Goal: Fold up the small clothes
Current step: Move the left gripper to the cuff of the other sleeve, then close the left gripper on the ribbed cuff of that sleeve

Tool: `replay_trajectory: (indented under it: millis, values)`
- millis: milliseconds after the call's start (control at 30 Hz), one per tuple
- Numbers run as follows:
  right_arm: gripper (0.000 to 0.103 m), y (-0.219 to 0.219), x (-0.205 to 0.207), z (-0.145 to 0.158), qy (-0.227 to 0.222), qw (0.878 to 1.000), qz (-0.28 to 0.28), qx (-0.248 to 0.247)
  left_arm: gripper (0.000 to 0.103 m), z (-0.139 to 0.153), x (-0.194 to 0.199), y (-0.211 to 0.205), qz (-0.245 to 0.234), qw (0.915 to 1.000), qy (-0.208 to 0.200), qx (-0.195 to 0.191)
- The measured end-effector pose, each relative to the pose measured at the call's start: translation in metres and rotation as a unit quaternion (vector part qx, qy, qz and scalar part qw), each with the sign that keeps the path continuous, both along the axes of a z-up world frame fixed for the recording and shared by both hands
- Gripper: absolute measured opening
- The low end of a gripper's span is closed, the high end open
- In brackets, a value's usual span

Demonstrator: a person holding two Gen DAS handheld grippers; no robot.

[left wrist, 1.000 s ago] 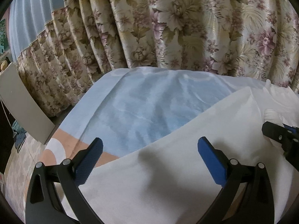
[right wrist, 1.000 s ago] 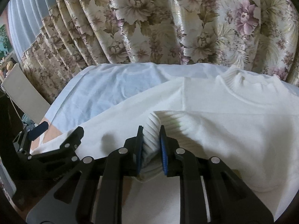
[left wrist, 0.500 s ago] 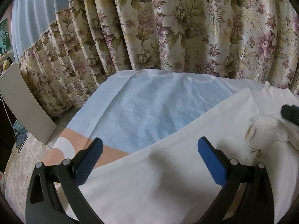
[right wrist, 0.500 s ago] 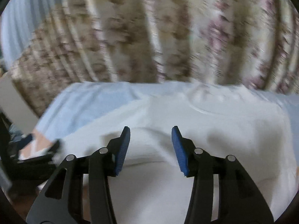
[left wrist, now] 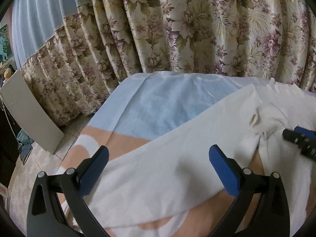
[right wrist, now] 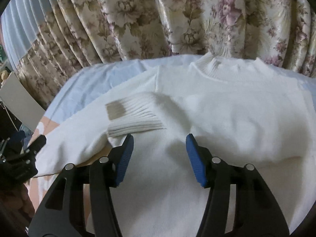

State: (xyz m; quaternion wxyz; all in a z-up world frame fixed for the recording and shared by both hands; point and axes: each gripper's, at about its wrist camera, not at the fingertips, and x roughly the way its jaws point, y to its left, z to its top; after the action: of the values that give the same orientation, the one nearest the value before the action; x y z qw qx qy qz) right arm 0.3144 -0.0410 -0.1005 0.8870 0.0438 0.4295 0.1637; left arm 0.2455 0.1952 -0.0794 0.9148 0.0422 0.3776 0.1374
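Hovering spread and empty, the right claw [right wrist: 159,158] is hanging just short of the ribbed cuff [right wrist: 136,119], which is lying across the white sweater [right wrist: 227,106] on the bed [right wrist: 94,83]. The left claw [left wrist: 158,163], likewise spread, is poised over the hem: pinch it squarely.

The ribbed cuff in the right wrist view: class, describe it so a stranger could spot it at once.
Start at the floral curtain, then drop to the white sweater spread on the bed below it. A sleeve is folded across its chest, and the cuff is that sleeve's end, just ahead of the right gripper. Only it has parallel ribs and a grey-shaded corner.
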Motion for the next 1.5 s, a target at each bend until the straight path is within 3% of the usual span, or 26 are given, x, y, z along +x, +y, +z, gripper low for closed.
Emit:
replay_trajectory:
  millis: [500, 667, 833, 1167, 1333, 1500]
  values:
    - [0.059, -0.021, -0.103, 0.062, -0.067, 0.998, 0.007, 0.008, 0.101, 0.01, -0.096, 0.018, 0.039, 0.999, -0.007, -0.019]
    - [0.064, -0.021, -0.135, 0.064, -0.074, 0.997, 0.011, 0.007, 0.101, 0.017, -0.122, 0.019, 0.033, 0.9991, -0.023, -0.015]
    - [0.064, -0.018, -0.157, 0.059, -0.072, 0.997, 0.03, 0.006, 0.101, 0.005, -0.142, 0.041, 0.036, 0.9988, -0.031, -0.002]
    - [0.065, -0.008, -0.165, 0.057, -0.065, 0.997, 0.033, 0.007, 0.101, -0.025, -0.168, 0.104, 0.067, 0.9977, -0.014, -0.001]
    - [0.065, -0.003, -0.162, 0.054, -0.06, 0.998, 0.037, 0.003, 0.101, -0.026, -0.164, 0.121, 0.044, 0.998, -0.02, -0.042]
    - [0.066, -0.003, -0.159, 0.048, -0.051, 0.998, 0.035, 0.004, 0.101, -0.026, -0.154, 0.122, 0.028, 0.999, -0.016, -0.031]
